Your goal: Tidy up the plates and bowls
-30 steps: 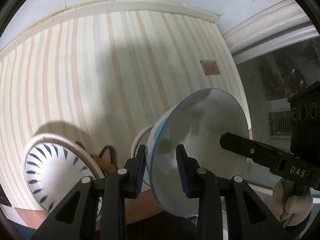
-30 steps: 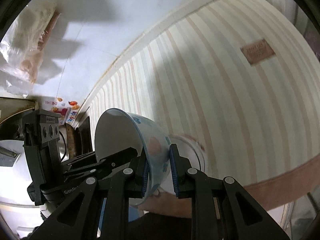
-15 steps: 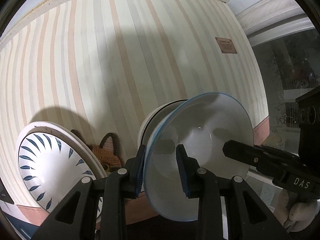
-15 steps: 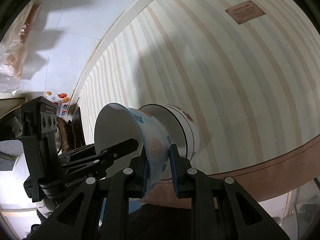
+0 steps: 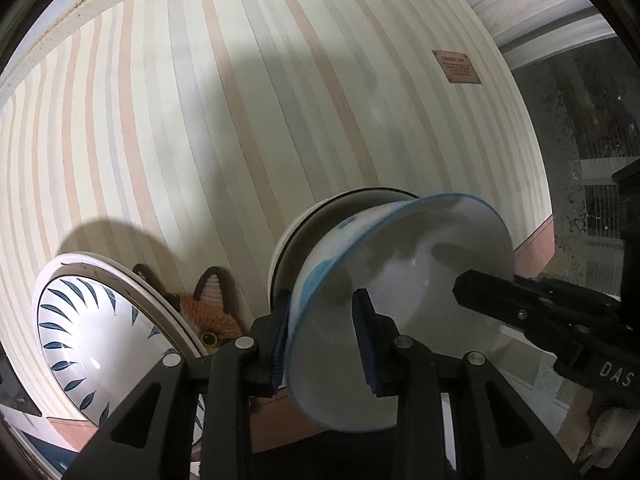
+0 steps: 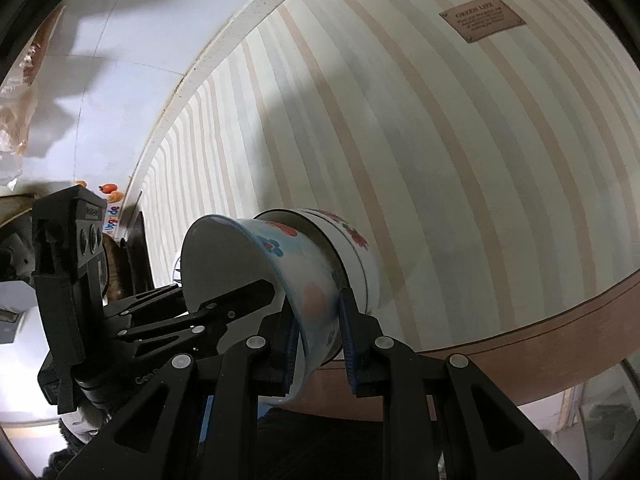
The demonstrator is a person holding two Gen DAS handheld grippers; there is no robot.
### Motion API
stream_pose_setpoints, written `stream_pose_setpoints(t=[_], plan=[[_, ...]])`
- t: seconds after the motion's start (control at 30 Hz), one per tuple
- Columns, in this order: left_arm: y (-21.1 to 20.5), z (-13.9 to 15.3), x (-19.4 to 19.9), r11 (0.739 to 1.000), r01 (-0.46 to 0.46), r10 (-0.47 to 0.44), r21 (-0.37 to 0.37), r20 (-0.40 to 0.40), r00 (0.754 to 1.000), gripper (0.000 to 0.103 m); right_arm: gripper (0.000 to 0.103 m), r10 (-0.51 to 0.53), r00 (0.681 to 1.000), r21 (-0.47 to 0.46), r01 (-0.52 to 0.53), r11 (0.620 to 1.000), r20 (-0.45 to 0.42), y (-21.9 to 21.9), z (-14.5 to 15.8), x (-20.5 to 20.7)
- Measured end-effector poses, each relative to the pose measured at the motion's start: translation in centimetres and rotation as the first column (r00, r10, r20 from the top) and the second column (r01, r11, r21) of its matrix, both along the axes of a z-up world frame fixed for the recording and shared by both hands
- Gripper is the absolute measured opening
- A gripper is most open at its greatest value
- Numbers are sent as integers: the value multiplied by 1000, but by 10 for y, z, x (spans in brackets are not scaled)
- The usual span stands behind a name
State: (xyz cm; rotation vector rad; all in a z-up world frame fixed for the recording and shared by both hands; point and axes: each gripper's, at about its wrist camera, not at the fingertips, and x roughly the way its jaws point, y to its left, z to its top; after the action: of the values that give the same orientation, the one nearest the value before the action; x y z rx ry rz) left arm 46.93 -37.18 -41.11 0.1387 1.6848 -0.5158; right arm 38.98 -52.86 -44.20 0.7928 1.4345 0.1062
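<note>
Both grippers hold one white bowl with a blue rim and flower prints [image 5: 404, 280] [image 6: 296, 276]. My left gripper [image 5: 320, 336] is shut on its rim at one side. My right gripper [image 6: 318, 336] is shut on the rim at the opposite side; it also shows in the left wrist view [image 5: 532, 312]. The bowl's base sits in or just at the mouth of a second white flowered bowl [image 6: 356, 248] [image 5: 320, 220] standing on the striped tablecloth [image 5: 240, 120]. A white plate with blue leaf marks [image 5: 92, 332] lies to the left.
A crocheted fox coaster [image 5: 212, 312] lies between the plate and the bowls. A brown label [image 6: 482, 18] is sewn on the cloth far off. The table's brown edge band [image 6: 540, 332] runs close by. Dark glass [image 5: 592, 160] is at the right.
Both grippers have carried the bowl down and toward the second bowl. It was held apart above it a second ago; now its base meets that bowl's mouth.
</note>
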Motion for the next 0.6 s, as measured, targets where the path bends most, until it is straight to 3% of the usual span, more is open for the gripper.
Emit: stream_pose_setpoints(t=[0.43, 0.6], plan=[[3, 6, -1, 1000, -3, 3, 7, 5, 1000, 27, 24, 24, 1000, -72, -25, 997, -8, 1, 9, 2], [-4, 11, -6, 998, 27, -29, 55, 45, 999, 28, 24, 27, 1000, -87, -28, 996, -13, 3, 10, 0]])
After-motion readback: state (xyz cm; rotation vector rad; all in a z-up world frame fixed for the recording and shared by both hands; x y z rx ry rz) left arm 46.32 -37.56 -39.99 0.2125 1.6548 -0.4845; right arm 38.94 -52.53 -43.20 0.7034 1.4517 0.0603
